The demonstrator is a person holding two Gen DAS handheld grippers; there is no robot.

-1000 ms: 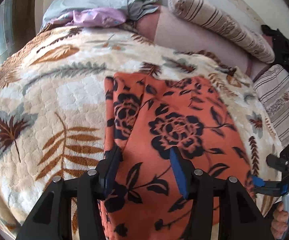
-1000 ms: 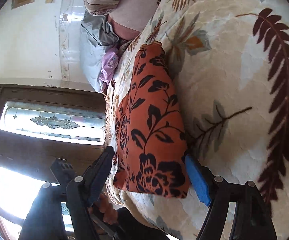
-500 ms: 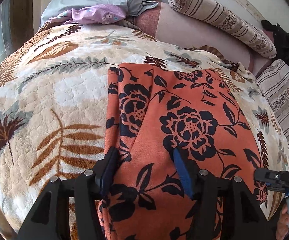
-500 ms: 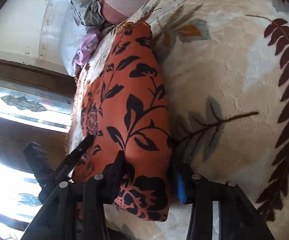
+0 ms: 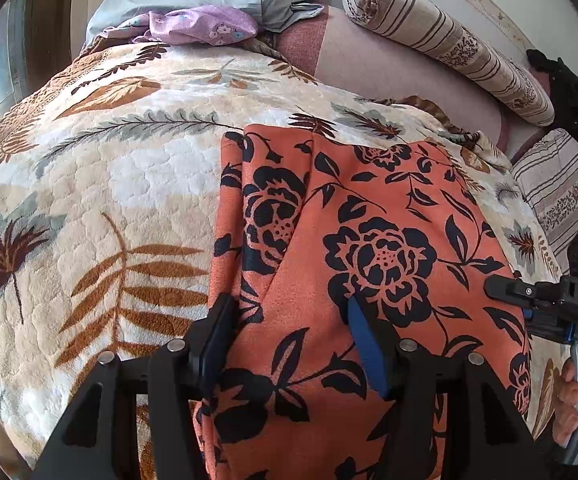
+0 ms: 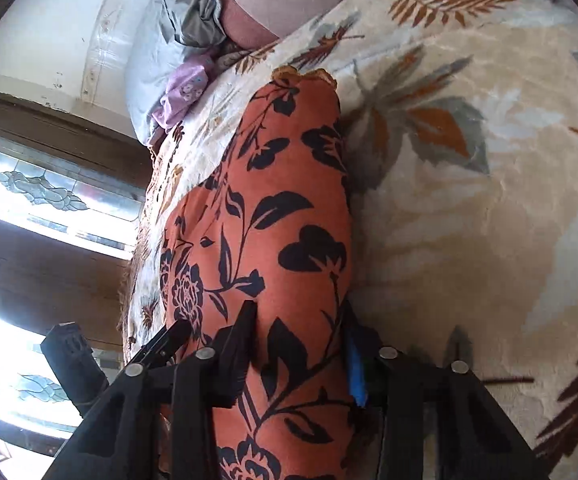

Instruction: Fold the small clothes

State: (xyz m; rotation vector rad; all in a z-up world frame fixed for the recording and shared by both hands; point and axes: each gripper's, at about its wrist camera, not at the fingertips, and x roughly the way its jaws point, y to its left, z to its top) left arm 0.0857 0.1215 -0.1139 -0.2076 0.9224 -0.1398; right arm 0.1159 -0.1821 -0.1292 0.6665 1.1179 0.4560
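two grippers meet one orange floral garment [image 5: 369, 240]. the right gripper [image 6: 301, 340] is closing its jaws, with the garment's folded edge between them. the left gripper [image 5: 289, 332] stands about half open astride the cloth's near left edge, pads not pinching. the garment lies folded on a leaf-patterned blanket [image 5: 89, 200], a striped bolster [image 5: 449, 40] beyond.

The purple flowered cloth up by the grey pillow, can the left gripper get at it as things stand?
Probably yes, once freed: the left gripper straddles the orange garment, and only open blanket lies between it and the purple cloth.
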